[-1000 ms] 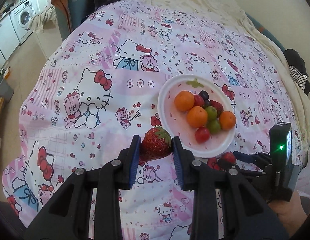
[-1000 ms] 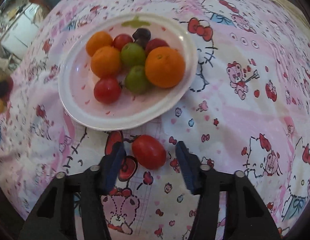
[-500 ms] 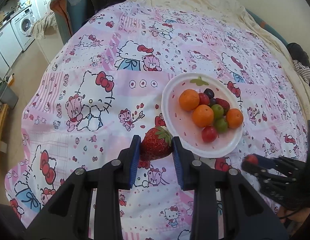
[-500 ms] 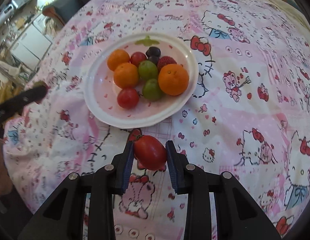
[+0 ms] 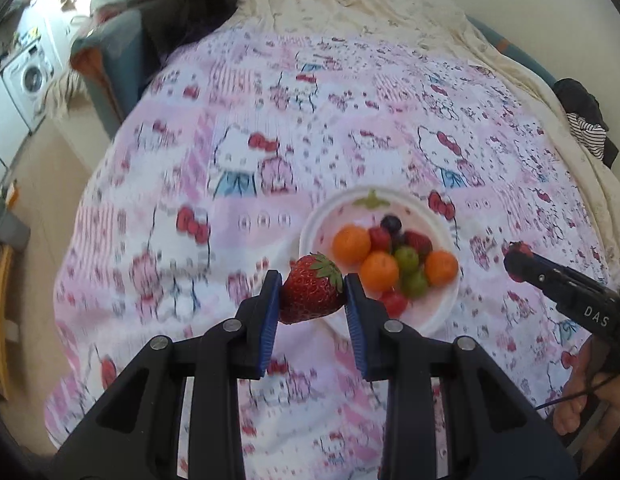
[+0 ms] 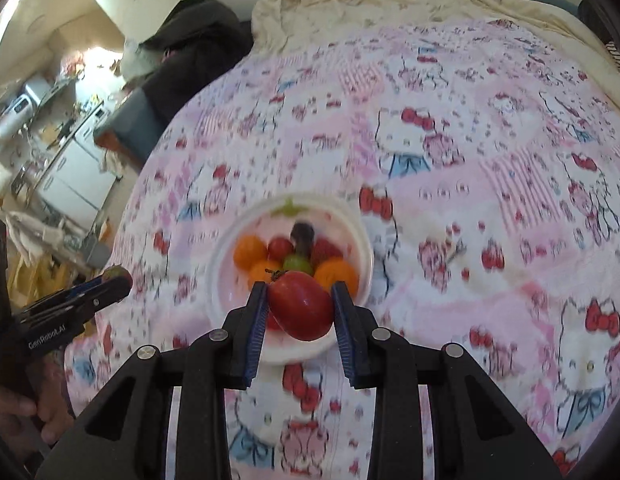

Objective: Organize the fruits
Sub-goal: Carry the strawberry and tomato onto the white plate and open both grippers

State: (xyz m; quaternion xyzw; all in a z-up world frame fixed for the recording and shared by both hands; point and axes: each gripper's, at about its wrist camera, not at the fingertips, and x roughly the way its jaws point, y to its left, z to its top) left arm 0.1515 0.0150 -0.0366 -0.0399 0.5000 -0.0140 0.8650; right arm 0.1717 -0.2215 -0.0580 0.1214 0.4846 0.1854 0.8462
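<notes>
Lifting both claws well above the bed, we now see far more of the pink cartoon-print bedspread [image 5: 350, 128] than half a second ago, and the white plate [image 5: 310, 236] looks smaller and farther below. The left claw [image 5: 312, 300] stays clamped on the strawberry [image 5: 310, 294], and the right claw [image 6: 299, 308] stays clamped on the red tomato [image 6: 301, 306] it picked off the bedspread. We judge that both last loose fruits are in hand and only need lowering onto the plate.

Both views are blurred by motion. In the right view the tomato hides the front of the plate, so we cannot count the fruit there. In the left view the strawberry covers the plate's near-left rim, and we cannot tell how high either claw hangs.
</notes>
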